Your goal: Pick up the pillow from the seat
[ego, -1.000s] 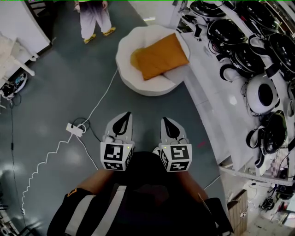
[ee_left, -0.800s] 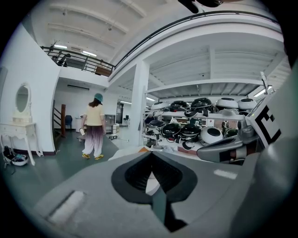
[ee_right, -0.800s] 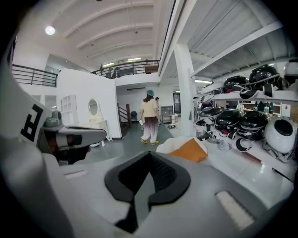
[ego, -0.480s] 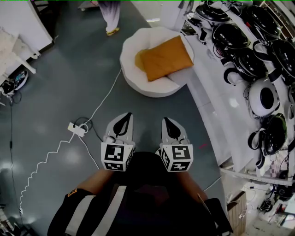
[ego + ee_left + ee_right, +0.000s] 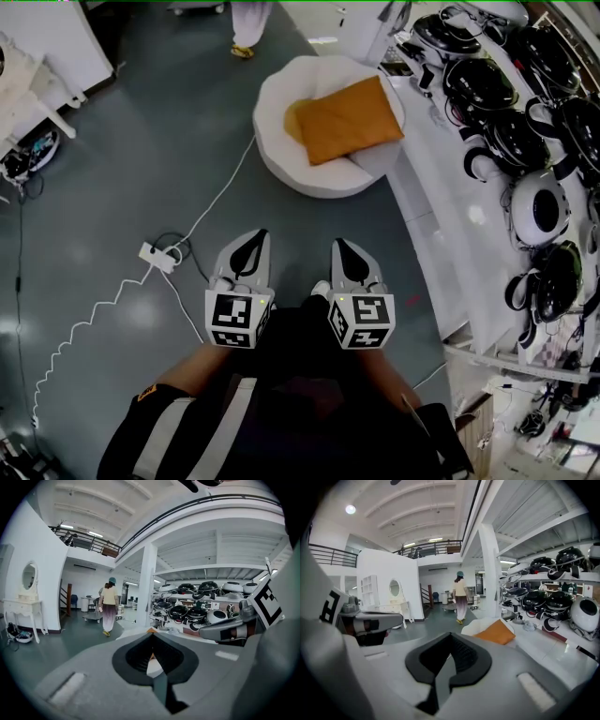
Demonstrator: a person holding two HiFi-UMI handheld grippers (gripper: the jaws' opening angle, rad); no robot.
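While the left gripper (image 5: 251,242) and right gripper (image 5: 343,246) are both closed on nothing, the orange pillow (image 5: 349,120) lies far off on the round white seat (image 5: 281,155). Jaws kept together would only shove it, and the white cable (image 5: 220,192) left of the seat risks a trip.

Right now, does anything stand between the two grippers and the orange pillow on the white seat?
Nothing visible does. Only bare grey floor separates the left gripper and right gripper, both shut and empty, from the pillow on the seat. The white cable and power strip lie left of that path.
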